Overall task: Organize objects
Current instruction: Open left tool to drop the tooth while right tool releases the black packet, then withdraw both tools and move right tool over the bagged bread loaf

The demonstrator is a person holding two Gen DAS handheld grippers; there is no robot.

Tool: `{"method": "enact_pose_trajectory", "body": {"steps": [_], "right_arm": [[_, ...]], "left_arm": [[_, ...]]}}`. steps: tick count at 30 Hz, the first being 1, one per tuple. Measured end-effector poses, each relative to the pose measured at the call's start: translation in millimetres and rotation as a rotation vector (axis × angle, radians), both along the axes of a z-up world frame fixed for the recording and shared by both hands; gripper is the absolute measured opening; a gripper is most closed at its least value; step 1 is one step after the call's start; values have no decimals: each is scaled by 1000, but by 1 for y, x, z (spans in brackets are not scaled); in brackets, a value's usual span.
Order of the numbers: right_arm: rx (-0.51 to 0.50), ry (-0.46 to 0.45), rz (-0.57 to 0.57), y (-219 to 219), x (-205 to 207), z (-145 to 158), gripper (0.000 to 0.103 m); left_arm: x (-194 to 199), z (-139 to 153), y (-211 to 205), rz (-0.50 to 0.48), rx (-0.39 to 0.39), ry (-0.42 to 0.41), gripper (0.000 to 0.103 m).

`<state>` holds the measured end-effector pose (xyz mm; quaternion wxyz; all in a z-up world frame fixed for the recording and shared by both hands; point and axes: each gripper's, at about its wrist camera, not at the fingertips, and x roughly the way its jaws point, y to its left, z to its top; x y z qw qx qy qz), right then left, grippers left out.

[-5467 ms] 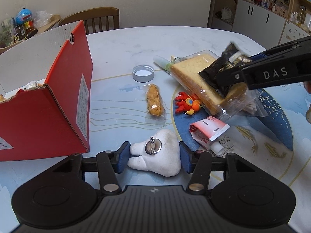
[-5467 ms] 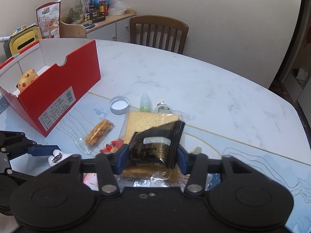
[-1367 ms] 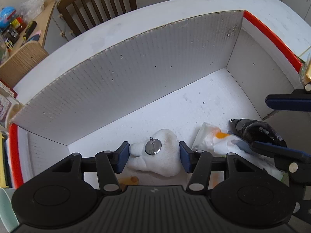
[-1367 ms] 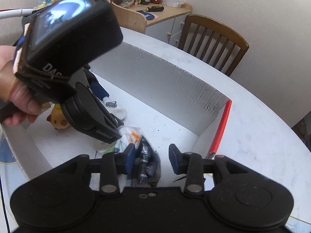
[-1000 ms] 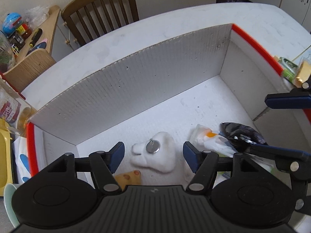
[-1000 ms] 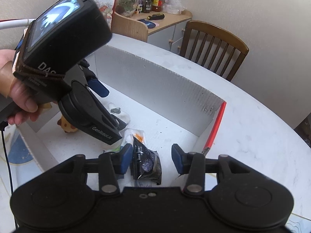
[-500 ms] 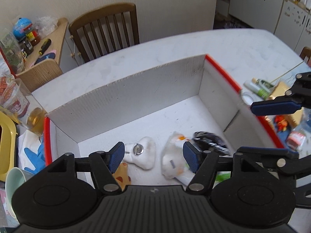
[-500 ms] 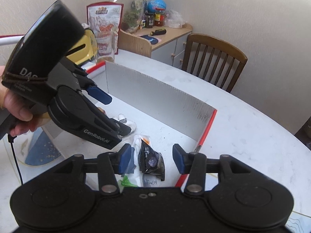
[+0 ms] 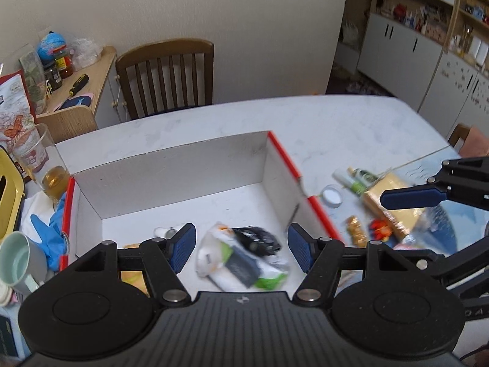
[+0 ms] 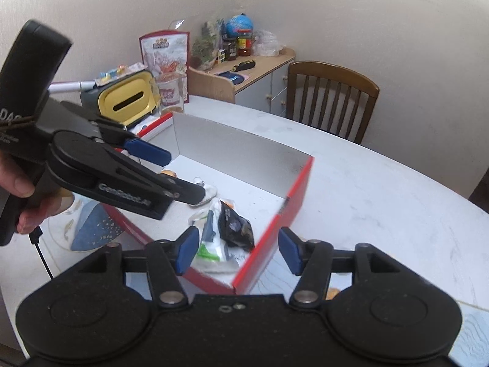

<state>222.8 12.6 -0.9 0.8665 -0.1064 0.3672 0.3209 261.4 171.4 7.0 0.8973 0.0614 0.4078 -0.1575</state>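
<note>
Red box (image 9: 284,156) on marble table (image 9: 336,122); wooden chair (image 9: 166,73) behind.

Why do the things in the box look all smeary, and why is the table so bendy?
Left wrist view: the black packet and white bag in the red box are smeared by motion blur, as is the bread outside; the left gripper itself stays sharp. Right wrist view: sharper overall; the fisheye lens curves the table edge and darkens the picture's corners.
</note>
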Motion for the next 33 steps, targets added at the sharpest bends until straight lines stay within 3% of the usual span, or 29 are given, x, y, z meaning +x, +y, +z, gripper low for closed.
{"method": "enact_pose_trajectory", "body": {"steps": [7,12,25,33], "right_arm": [[36,-22,-47,-46,-17,7,63],[69,12,-79,-83,-25,3,68],[76,34,-209,-171,-36,-14,81],[49,34,-248,-196,-24,-25,82]], "left_arm": [[-25,9,-25,25,-54,-12,66],[-40,5,-49,52,-46,-14,73],[-67,-26,-116,21,-87,0,80],[-68,-53,-153,55,-50,-17,87]]}}
